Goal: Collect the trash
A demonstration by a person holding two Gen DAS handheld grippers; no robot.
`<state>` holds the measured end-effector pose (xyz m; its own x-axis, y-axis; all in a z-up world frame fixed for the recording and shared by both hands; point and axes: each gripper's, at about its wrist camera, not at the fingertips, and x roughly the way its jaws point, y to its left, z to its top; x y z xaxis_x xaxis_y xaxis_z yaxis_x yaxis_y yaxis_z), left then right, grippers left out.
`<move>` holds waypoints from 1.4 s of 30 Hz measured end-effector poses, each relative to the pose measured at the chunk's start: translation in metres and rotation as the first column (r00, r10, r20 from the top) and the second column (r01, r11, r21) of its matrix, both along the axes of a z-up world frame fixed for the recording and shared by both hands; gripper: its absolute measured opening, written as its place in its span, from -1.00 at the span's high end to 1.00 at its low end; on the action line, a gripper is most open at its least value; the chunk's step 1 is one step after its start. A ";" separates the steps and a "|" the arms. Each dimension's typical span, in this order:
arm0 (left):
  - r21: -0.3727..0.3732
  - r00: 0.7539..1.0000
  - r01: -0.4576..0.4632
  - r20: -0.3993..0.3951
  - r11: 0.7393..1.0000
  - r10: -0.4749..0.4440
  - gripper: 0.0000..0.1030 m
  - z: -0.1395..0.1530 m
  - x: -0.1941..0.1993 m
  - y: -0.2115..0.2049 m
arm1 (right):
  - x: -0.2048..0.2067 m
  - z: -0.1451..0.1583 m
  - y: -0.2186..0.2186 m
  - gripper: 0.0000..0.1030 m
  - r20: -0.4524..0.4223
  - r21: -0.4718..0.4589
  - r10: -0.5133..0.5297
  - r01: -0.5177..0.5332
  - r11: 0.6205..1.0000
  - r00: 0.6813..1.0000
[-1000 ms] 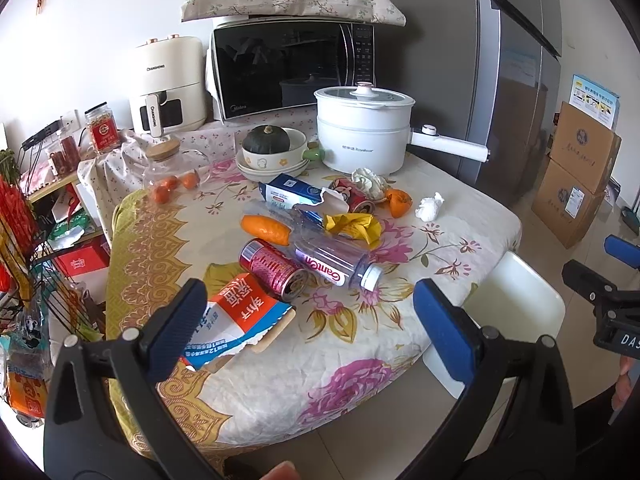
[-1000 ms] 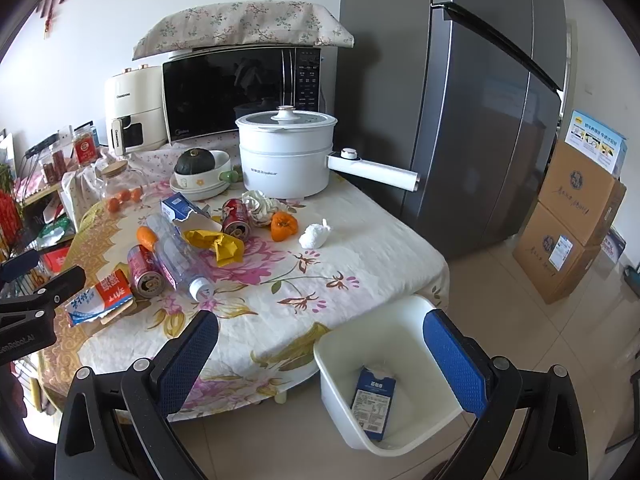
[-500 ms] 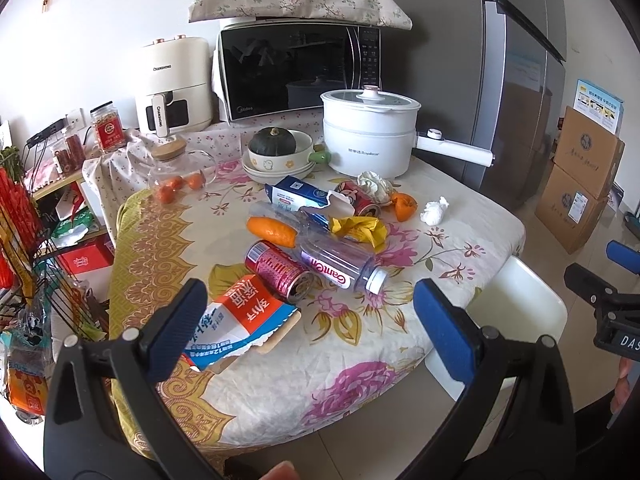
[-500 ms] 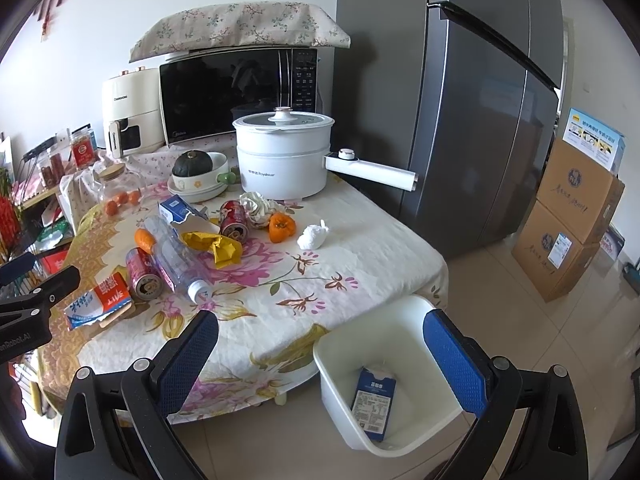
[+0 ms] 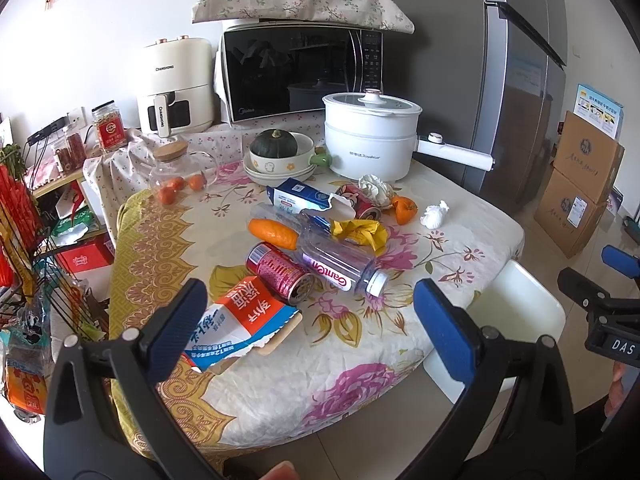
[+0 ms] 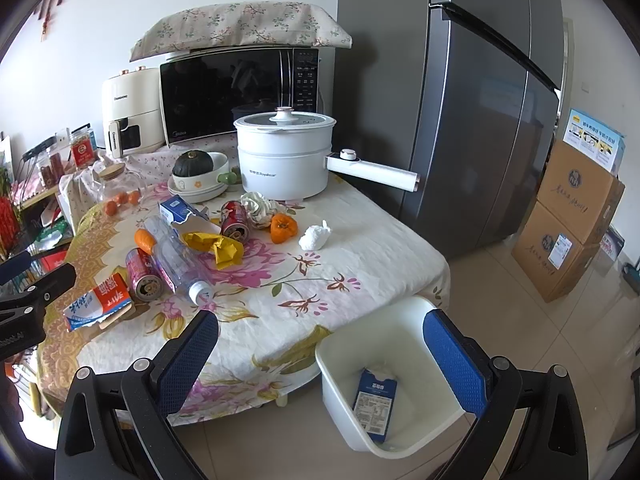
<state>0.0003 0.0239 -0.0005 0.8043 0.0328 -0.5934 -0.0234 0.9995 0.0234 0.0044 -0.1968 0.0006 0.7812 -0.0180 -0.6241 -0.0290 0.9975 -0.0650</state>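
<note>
Trash lies on the floral tablecloth [image 5: 360, 344]: a torn orange-and-blue carton [image 5: 240, 320], a red can [image 5: 280, 272], a clear plastic bottle [image 5: 336, 260], a yellow wrapper [image 5: 360, 232], a blue carton [image 5: 300, 196], a second red can [image 5: 360, 202] and a white tissue wad [image 5: 434, 216]. My left gripper [image 5: 308, 320] hangs open before the table's near edge, holding nothing. My right gripper [image 6: 320, 352] is open and empty above the white bin [image 6: 400, 332], which stands on the floor by the table corner with a blue carton [image 6: 374, 404] inside.
A white electric pot [image 6: 286, 156], a bowl with a dark squash [image 5: 274, 144], a microwave [image 5: 300, 68], an air fryer [image 5: 176, 84] and a glass jar of small oranges [image 5: 176, 176] stand at the back. A grey fridge [image 6: 480, 100] and cardboard boxes [image 6: 568, 224] are to the right.
The left gripper has drifted a little leftward, so the table's things sit slightly further right in its view. The right gripper has hardly moved.
</note>
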 end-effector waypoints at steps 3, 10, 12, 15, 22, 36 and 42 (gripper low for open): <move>0.002 1.000 0.000 0.000 1.000 0.000 -0.99 0.000 0.000 0.000 | 0.000 0.000 0.000 -1.00 0.001 0.000 0.000 0.000 1.000 1.000; -0.001 1.000 -0.002 0.003 1.000 0.002 -0.99 0.001 0.000 0.002 | 0.001 0.000 0.000 -1.00 0.006 0.001 -0.003 0.003 1.000 1.000; -0.001 1.000 -0.002 0.003 1.000 0.002 -0.99 0.001 -0.001 0.002 | 0.004 0.001 0.002 -1.00 0.005 0.001 -0.007 0.007 1.000 1.000; -0.001 1.000 -0.002 0.006 1.000 0.002 -0.99 0.001 0.000 0.003 | 0.005 0.000 0.002 -1.00 0.005 0.002 -0.007 0.007 1.000 1.000; -0.003 1.000 -0.007 0.010 1.000 0.007 -0.99 0.003 -0.001 0.006 | 0.004 0.000 0.002 -1.00 0.006 0.001 -0.006 0.006 1.000 1.000; -0.019 1.000 -0.026 0.013 0.999 0.027 -0.99 0.001 -0.002 0.011 | 0.004 -0.001 0.008 -1.00 0.019 -0.016 -0.004 0.005 1.000 1.000; -0.037 1.000 -0.028 0.002 0.999 0.028 -0.99 0.000 -0.001 0.016 | 0.005 -0.002 0.008 -1.00 0.020 -0.019 -0.006 0.007 1.000 1.000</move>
<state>-0.0003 0.0403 -0.0008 0.8048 0.0332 -0.5926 -0.0511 0.9986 -0.0134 0.0092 -0.1888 -0.0012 0.7931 -0.0345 -0.6081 -0.0211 0.9962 -0.0841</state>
